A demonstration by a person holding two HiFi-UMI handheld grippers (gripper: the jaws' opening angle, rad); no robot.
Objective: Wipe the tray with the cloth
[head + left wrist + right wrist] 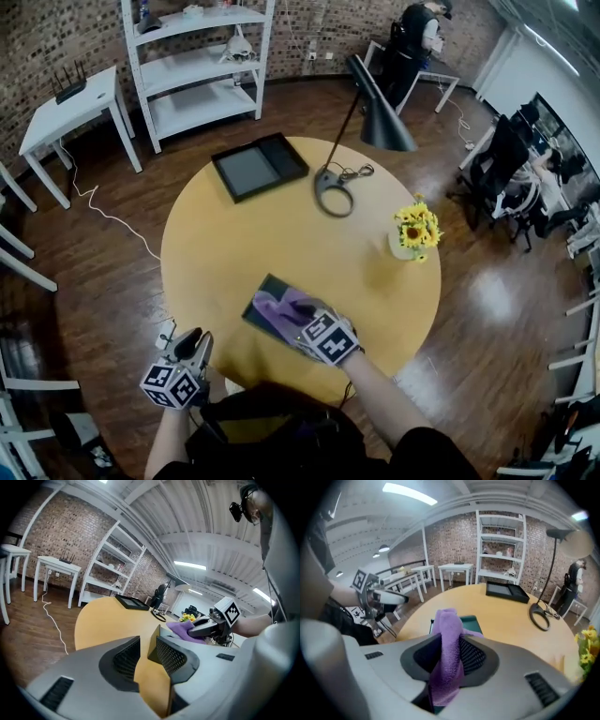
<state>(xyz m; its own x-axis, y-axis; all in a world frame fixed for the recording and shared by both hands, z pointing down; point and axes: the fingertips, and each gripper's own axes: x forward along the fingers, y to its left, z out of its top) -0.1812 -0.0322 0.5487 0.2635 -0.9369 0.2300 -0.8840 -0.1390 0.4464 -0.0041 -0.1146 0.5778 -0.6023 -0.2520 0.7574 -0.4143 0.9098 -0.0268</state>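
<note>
Cloth (pixel 284 305) clamped in right hand-held gripper (pixel 302 325) over green tray (pixel 259 304) | left hand-held gripper (pixel 193 343) released | lamp (pixel 382 117), flowers (pixel 415 225) beyond

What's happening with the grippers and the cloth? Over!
Right gripper shut on purple cloth, bunched over the green tray. Left gripper open, empty, off the table's near edge. Nothing in the way; lamp and yellow flowers well clear.

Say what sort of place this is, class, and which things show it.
Probably a shared office or studio: it has a brick wall, a white shelf and people working at desks.
</note>
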